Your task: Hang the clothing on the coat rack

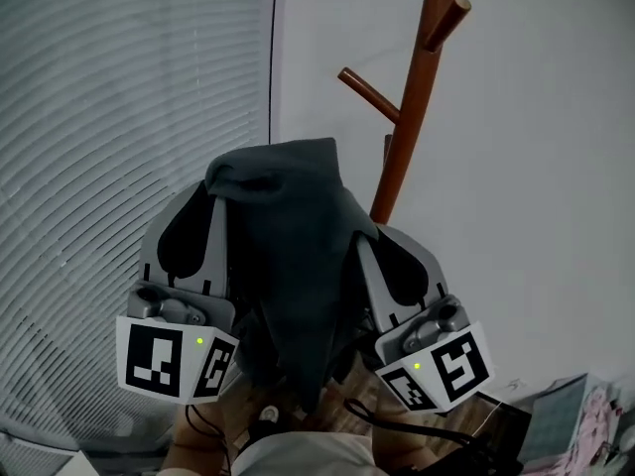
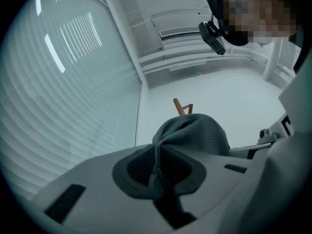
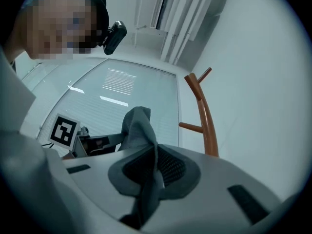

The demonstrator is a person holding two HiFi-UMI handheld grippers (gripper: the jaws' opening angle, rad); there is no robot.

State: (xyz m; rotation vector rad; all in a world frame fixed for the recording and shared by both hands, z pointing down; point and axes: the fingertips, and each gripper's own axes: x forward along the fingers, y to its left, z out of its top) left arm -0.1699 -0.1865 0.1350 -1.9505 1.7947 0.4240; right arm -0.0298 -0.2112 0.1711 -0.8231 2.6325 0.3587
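A dark grey garment (image 1: 293, 266) hangs bunched between my two grippers, raised in front of me. My left gripper (image 1: 216, 216) is shut on its left part, and the cloth (image 2: 195, 130) runs pinched between the pads (image 2: 139, 167). My right gripper (image 1: 365, 246) is shut on the right part, where a fold (image 3: 139, 126) rises out of the closed jaws. The brown wooden coat rack (image 1: 412, 97) stands just behind the garment to the right, with angled pegs (image 1: 369, 92) pointing left and up. Its pole (image 3: 207, 126) shows beyond the right gripper, and a peg tip (image 2: 180, 106) peeks over the cloth.
Closed window blinds (image 1: 99, 117) fill the left side. A plain white wall (image 1: 536, 167) lies behind the rack. Printed boxes or papers (image 1: 571, 415) sit low at the right. A person's head with a mounted camera (image 2: 212, 35) shows above both grippers.
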